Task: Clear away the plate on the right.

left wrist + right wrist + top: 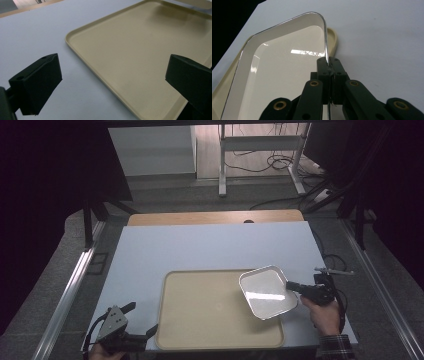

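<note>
**Edge-pinched dish over tray corner: slip risk**

The white, glossy, rounded-rectangular shallow dish (pixel 267 291) hangs over the far right corner of the beige rectangular plastic tray (pixel 200 315), tilted, and I cannot tell whether its low edge touches the tray. My right gripper (pixel 294 287) is clenched on the dish's thin rim, jaws closed on one short stretch of edge beside the tray's right side. I judge this hold marginal: the smooth rim could pivot or slide out between the jaws, dropping the dish onto the tray lip or the pale grey table surface (pixel 200 247). A quick wrist turn would cause it.

My left gripper (pixel 140 324) sits at the tray's near left corner, jaws spread wide and grasping nothing. If I advance it carelessly, it may shove the tray under the dish.
</note>
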Action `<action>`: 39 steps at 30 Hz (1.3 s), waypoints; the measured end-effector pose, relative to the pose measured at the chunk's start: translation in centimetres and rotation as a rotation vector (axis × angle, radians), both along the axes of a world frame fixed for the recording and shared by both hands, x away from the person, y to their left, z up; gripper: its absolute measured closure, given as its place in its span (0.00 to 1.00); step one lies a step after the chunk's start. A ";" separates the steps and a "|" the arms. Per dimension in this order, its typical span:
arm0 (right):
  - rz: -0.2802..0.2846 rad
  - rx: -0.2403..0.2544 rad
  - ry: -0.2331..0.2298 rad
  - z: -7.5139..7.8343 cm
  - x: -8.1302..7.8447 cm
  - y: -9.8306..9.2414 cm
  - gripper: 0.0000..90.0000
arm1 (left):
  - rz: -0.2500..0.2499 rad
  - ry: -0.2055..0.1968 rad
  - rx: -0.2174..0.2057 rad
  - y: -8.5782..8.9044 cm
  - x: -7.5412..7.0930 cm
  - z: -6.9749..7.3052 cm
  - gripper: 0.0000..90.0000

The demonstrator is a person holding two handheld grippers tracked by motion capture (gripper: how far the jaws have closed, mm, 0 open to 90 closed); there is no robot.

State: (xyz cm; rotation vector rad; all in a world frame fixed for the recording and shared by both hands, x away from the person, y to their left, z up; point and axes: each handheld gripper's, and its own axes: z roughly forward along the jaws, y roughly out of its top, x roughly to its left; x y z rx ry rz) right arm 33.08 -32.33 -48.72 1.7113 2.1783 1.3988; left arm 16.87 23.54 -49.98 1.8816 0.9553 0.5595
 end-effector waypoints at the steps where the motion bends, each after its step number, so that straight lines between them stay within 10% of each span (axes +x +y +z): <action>1: 0.007 -0.001 0.003 0.0 0.1 0.3 0.99 | 0.000 -0.001 0.000 0.0 0.0 0.0 0.00; 39: 0.132 -0.047 0.034 -1.5 1.4 10.9 0.98 | 0.007 -0.010 0.003 0.0 -0.1 0.0 0.00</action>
